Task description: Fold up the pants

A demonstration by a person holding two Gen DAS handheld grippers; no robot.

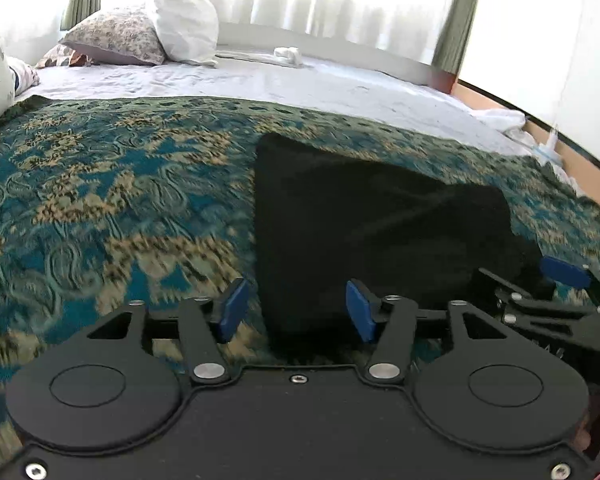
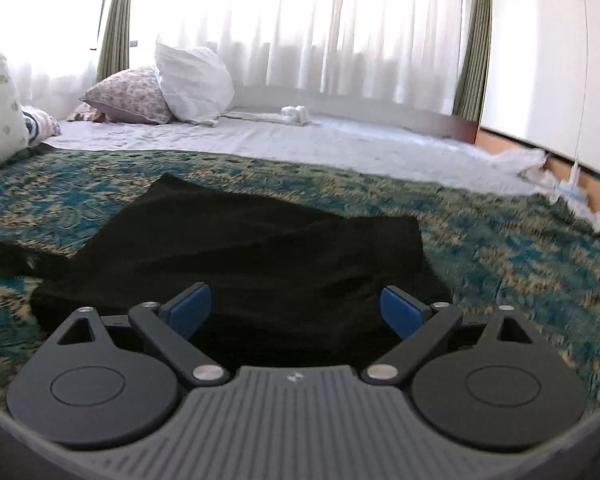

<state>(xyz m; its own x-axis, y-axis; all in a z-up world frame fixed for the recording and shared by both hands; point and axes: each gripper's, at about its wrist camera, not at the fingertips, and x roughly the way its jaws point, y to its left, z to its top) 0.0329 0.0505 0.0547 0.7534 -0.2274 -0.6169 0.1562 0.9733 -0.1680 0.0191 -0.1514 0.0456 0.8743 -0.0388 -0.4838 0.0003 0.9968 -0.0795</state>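
Black pants [image 1: 372, 232] lie folded into a compact shape on a teal and beige patterned bedspread [image 1: 112, 200]. My left gripper [image 1: 296, 310] is open, its blue pads over the near left edge of the pants, nothing between them. My right gripper [image 1: 556, 276] shows at the right edge of the left wrist view, beside the pants' right side. In the right wrist view the pants [image 2: 260, 248] spread across the middle, with a strip trailing left. My right gripper [image 2: 296, 312] is open just above their near edge, empty.
Beyond the bedspread lies a white sheet [image 2: 300, 140] with pillows [image 2: 192, 80] at the far left and a small white bundle [image 2: 296, 114]. Curtains [image 2: 300, 20] cover the window behind. The bed's right edge meets a wall [image 2: 540, 60], with crumpled white material [image 2: 540, 168] there.
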